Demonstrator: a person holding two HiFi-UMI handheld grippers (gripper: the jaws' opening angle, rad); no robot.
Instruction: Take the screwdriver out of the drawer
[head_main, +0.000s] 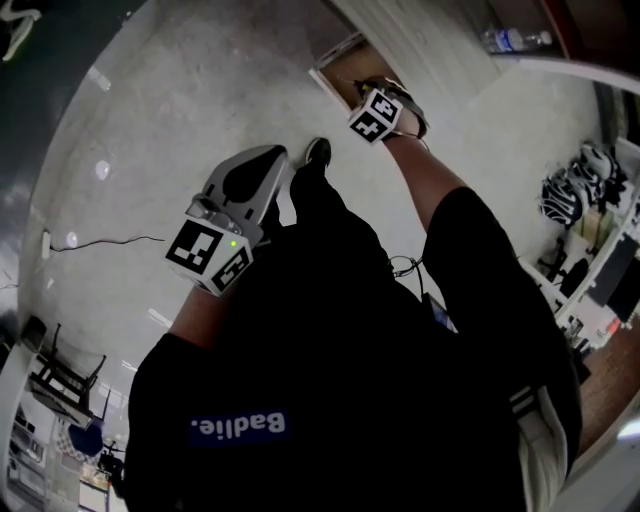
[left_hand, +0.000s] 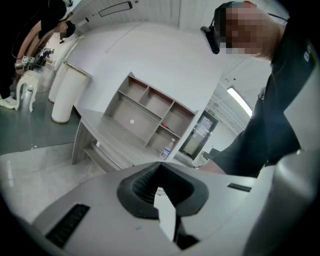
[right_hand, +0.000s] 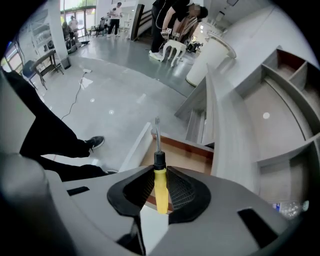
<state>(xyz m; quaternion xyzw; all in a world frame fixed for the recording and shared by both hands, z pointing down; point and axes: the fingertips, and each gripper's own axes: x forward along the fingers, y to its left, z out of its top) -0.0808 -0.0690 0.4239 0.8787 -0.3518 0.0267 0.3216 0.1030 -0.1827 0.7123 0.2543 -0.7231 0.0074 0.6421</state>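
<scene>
Now right gripper (right_hand: 159, 196) clamps screwdriver (right_hand: 158, 161) by yellow handle, shaft clear above open drawer (right_hand: 186, 152); left gripper (left_hand: 161, 194) closed, empty, kept aside

Shirt patch (head_main: 240, 425) — "Badlie." (inverted), white-on-blue

You wear a black short-sleeved top (head_main: 340, 330) with a blue patch (head_main: 240, 425) lettered in white, dark trousers (head_main: 322, 205) and a black shoe (head_main: 318, 150). Left gripper (left_hand: 159, 172) and right gripper (right_hand: 159, 170): grey shells, black ribbed pads (right_hand: 182, 192). Each carries a black-and-white marker cube (head_main: 210, 255); a green light (head_main: 232, 242) shows on the left one.
</scene>
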